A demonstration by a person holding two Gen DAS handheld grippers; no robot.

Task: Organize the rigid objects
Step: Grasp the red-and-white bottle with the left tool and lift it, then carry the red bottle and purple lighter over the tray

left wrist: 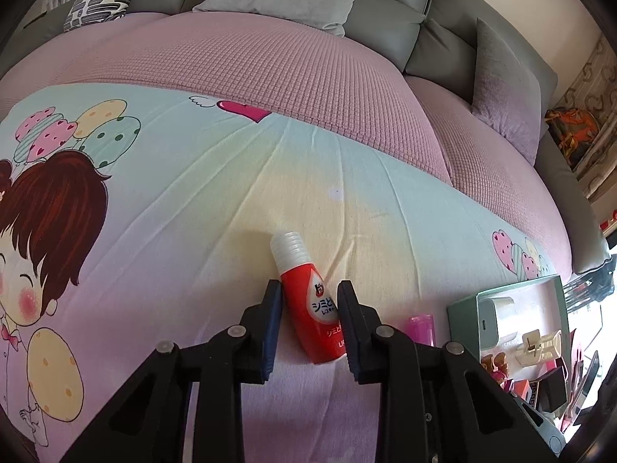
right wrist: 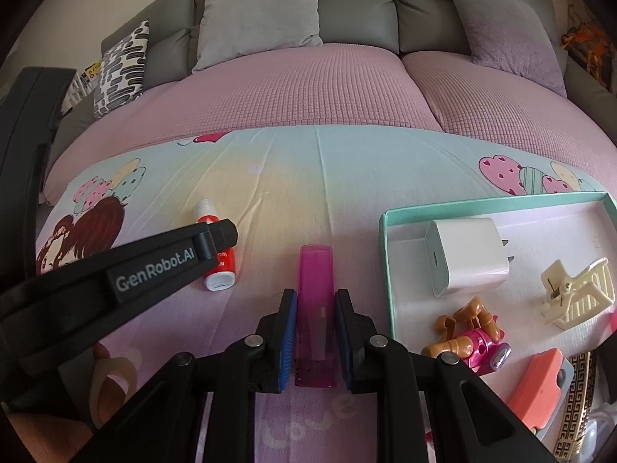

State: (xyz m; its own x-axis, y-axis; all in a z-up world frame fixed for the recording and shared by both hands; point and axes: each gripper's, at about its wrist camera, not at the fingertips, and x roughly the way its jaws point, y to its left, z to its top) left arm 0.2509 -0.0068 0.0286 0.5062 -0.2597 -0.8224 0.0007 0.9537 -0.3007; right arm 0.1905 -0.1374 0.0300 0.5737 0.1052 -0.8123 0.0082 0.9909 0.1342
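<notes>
A small red bottle [left wrist: 308, 308] with a clear ribbed cap lies on the cartoon-print sheet [left wrist: 193, 193]. My left gripper [left wrist: 309, 285] is shut on it, both pads against its sides. The right wrist view shows the same bottle [right wrist: 219, 270] under a black finger [right wrist: 154, 266] of the left gripper. A translucent pink case [right wrist: 316, 270] lies lengthwise on the sheet, and my right gripper [right wrist: 315, 295] is shut on its near half. In the left wrist view only the pink case's end [left wrist: 420, 328] shows, right of the bottle.
A teal-rimmed tray [right wrist: 385, 270] on the right holds a white charger [right wrist: 466, 258], a cream hair claw [right wrist: 574, 293], a pink and brown toy [right wrist: 474, 332] and a coral item [right wrist: 540, 389]. Behind lie a pink waffle blanket [right wrist: 308, 88] and grey pillows [right wrist: 262, 11].
</notes>
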